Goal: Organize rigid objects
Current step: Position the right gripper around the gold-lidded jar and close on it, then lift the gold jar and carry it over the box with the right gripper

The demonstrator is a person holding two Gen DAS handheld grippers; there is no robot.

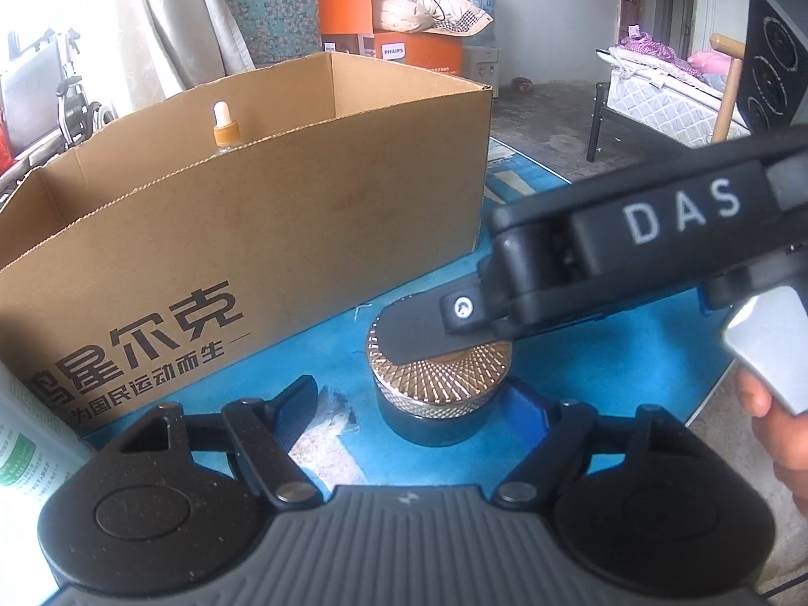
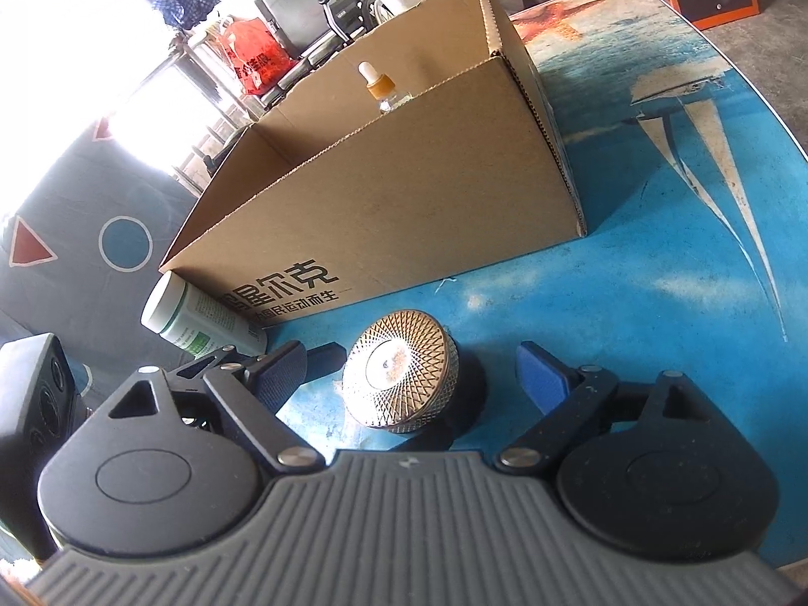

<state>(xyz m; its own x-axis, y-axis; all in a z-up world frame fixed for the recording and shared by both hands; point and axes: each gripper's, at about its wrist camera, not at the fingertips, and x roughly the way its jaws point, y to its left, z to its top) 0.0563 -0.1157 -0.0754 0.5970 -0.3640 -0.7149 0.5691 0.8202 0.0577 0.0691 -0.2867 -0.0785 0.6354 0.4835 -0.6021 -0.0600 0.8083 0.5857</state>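
1. Surface [image 2: 656, 278]: blue, sea-and-sailboat print. It carries everything listed below.
2. Cardboard box [image 1: 283, 212]: open top, at 11 o'clock from the jar in the left wrist view. This is probably the drop target. A dropper bottle [image 1: 223, 127] already stands upright inside it.
3. White-and-green bottle [image 2: 202, 320]: lying on its side against the box's near corner, at 10 o'clock from the jar. Leave it for a later pass.
4. Jar [image 2: 401, 379]: dark body, gold knurled lid. It stands on the surface just in front of the box, well apart from the box wall.
5. Right tongs [image 2: 429, 361]: spread, jar between the pads, visible gaps on both sides. Not gripping yet.
6. Left tongs [image 1: 426, 399]: spread. The jar sits toward the right pad and I can't confirm contact. Nothing pinched.
7. Doing it well: use only one pair. Centre the right tongs on the knurled rim, which is the best friction band, and squeeze square. Keep the left tongs out of the way, because the two pairs crowd each other at the lid. Lift straight up and clear the box rim before going to 11 o'clock.
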